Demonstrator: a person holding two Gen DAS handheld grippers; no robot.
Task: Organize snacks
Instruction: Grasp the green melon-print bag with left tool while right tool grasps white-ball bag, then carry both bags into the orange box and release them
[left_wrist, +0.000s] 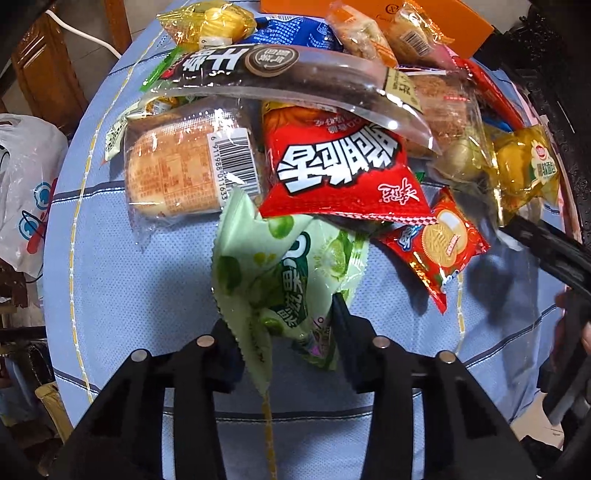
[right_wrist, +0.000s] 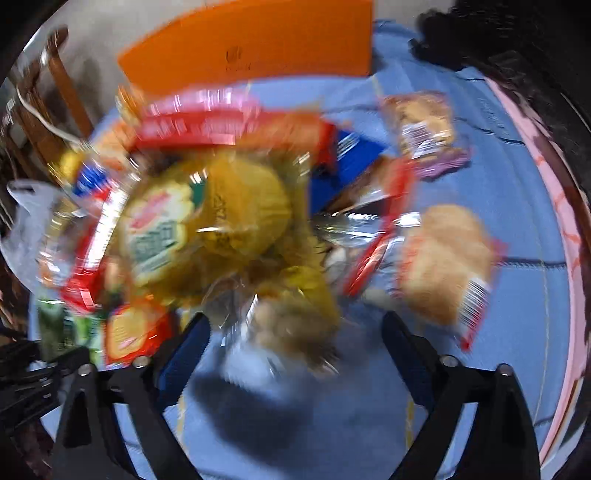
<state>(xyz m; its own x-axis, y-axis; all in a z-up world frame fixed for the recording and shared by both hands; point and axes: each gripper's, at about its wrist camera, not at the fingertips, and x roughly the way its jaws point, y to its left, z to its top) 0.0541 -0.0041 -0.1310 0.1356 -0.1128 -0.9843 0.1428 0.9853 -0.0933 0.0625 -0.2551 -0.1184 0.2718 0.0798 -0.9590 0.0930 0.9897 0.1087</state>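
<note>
Left gripper (left_wrist: 284, 325) pinches the green snack packet (left_wrist: 291, 266) on the blue tablecloth (left_wrist: 129, 295).

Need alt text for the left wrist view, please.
The left gripper is closed on a light green snack packet at the near edge of a heap of snacks. Behind it lie a red bag and wrapped bread on blue cloth.

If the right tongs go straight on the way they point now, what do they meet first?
Most likely the yellow cake packet: its clear crinkled end lies between the open fingers of the right tongs. Below it is the blue tablecloth. The picture is blurred, so depth is uncertain.
</note>
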